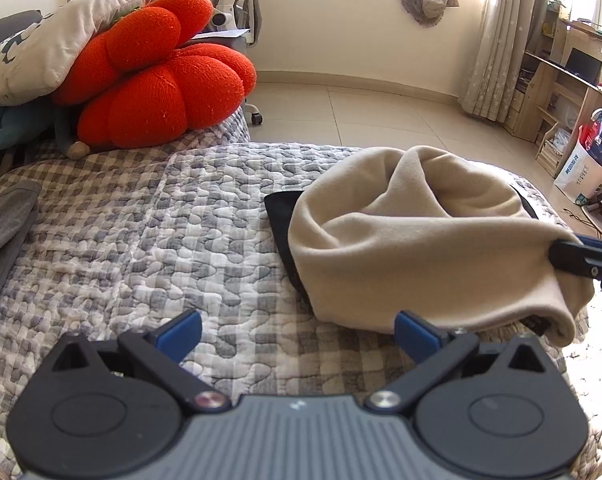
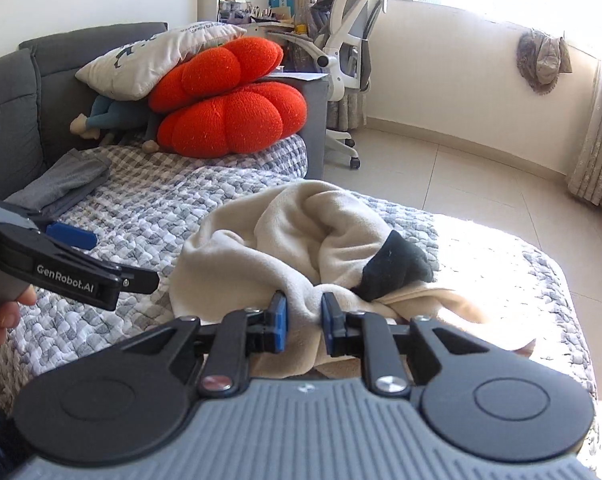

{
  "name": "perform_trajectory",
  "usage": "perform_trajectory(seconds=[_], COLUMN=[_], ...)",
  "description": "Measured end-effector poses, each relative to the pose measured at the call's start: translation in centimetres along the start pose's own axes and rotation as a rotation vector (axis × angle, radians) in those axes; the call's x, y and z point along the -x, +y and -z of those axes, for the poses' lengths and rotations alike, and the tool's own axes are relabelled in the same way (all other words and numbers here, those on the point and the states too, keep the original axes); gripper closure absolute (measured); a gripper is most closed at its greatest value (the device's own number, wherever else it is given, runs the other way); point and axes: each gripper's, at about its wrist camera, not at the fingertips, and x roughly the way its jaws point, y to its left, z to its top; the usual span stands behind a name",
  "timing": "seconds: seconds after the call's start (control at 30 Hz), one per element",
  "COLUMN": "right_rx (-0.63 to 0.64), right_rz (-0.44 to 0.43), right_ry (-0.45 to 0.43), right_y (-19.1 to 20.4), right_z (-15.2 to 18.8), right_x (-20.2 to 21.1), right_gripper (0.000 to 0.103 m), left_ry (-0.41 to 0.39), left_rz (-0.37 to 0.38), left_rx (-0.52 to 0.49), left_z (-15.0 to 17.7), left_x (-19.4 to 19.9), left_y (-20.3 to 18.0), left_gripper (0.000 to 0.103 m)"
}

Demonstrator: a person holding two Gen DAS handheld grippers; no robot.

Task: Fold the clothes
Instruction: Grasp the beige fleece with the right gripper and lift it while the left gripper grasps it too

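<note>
A beige garment (image 1: 413, 240) with black trim lies bunched on the grey-and-white quilted bed (image 1: 149, 232). My left gripper (image 1: 297, 336) hovers wide open just short of its near edge, nothing between the blue pads. In the right wrist view the same beige garment (image 2: 285, 240) is heaped ahead, a black cuff (image 2: 397, 268) sticking out on its right. My right gripper (image 2: 304, 320) is shut on a fold of the beige cloth. The right gripper (image 1: 577, 258) also shows at the left wrist view's right edge, pinching the garment. The left gripper (image 2: 77, 256) appears at left, held by a hand.
A red pumpkin-shaped cushion (image 1: 161, 80), a white pillow (image 1: 49, 44) and a soft doll (image 2: 101, 120) sit at the bed's head. Folded grey clothing (image 2: 65, 184) lies on the quilt's left. A white office chair (image 2: 349, 40), tiled floor and wooden shelves (image 1: 561, 80) lie beyond.
</note>
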Motion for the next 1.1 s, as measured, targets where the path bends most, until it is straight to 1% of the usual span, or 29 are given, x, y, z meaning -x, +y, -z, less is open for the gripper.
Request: perform_trajectory(seconds=[0.13,0.17,0.23,0.3,0.33,0.43,0.47,0.5,0.53,0.57,0.63,0.7,0.73,0.77,0.8,0.83,0.87,0.9,0.93,0.97,1.0,1.1], right_rx=[-0.151,-0.168,-0.226,-0.262,-0.264,-0.24,-0.232,-0.223,-0.215,-0.218,-0.198,-0.138,-0.107,-0.083,-0.06,-0.041,-0.022,-0.003,0.025,0.056,0.086,0.184], right_rz=[-0.039,-0.03,-0.047,-0.097,-0.119,-0.136,-0.141,-0.146,-0.151,-0.152,-0.136,-0.095,-0.077,-0.071,-0.066,-0.063,-0.061,-0.059,-0.073,-0.091,-0.108,-0.188], right_ry=[-0.2,-0.242,-0.288,-0.316,-0.329,-0.376,-0.392,-0.408,-0.424,-0.422,-0.368,-0.302,-0.274,-0.241,-0.207,-0.177,-0.147,-0.118,-0.098,-0.081,-0.063,-0.038], right_y=[-3.2,-3.5,-3.9,-4.0,-3.8,-3.4,-3.3,-3.1,-3.0,-3.2,-3.3,-2.9,-2.8,-2.8,-2.8,-2.9,-3.0,-3.2,-3.1,-3.0,-2.9,-0.9], right_z=[-1.1,-1.0,-1.1,-1.4,-1.6,-1.7,-1.8,-1.8,-1.8,-1.9,-1.7,-1.4,-1.1,-0.8,-0.6,-0.2,0.1,0.4,0.7,1.0,1.3,2.2], right_x=[2.8,3.2,3.9,4.5,4.7,5.6,5.9,6.2,6.5,6.4,5.5,4.3,3.8,3.3,2.8,2.6,2.3,2.1,2.0,2.0,2.0,2.1], right_gripper=[0.085,0.085,0.085,0.085,0.086,0.088,0.09,0.103,0.103,0.103,0.103,0.103,0.1,0.089,0.084,0.078,0.055,0.035,0.031,0.031,0.031,0.031], left_ry=[-0.016,-0.019,-0.038,-0.074,-0.095,-0.106,-0.11,-0.114,-0.118,-0.121,-0.129,-0.136,-0.14,-0.144,-0.147,-0.144,-0.147,-0.16,-0.172,-0.187,-0.201,-0.219], left_rz=[0.048,0.059,0.079,0.09,0.094,0.09,0.089,0.088,0.086,0.085,0.083,0.08,0.079,0.077,0.076,0.114,0.141,0.149,0.157,0.162,0.171,0.204], left_rx=[-0.075,-0.094,-0.147,-0.203,-0.225,-0.263,-0.276,-0.289,-0.302,-0.315,-0.341,-0.366,-0.379,-0.392,-0.405,-0.345,-0.306,-0.302,-0.297,-0.297,-0.282,-0.157], left_z=[0.1,0.1,0.3,0.5,0.6,0.4,0.4,0.3,0.3,0.2,0.1,0.0,-0.1,-0.2,-0.2,-0.8,-1.2,-1.5,-1.8,-2.1,-2.4,-4.3], left_x=[-0.1,-0.1,-0.1,0.1,0.1,-1.3,-1.8,-2.3,-2.8,-3.2,-4.2,-5.2,-5.6,-6.1,-6.6,-6.3,-6.0,-5.7,-5.4,-5.1,-4.8,-4.0], left_y=[-0.7,-0.8,-1.5,-2.5,-3.0,-3.3,-3.4,-3.5,-3.6,-3.7,-3.9,-4.1,-4.2,-4.3,-4.4,-3.7,-3.1,-3.0,-2.8,-2.6,-2.2,-0.6], left_gripper=[0.0,0.0,0.0,0.0,0.0,0.0,0.0,0.0,0.0,0.0,0.001,0.012,0.032,0.053,0.06,0.07,0.078,0.079,0.083,0.088,0.089,0.092])
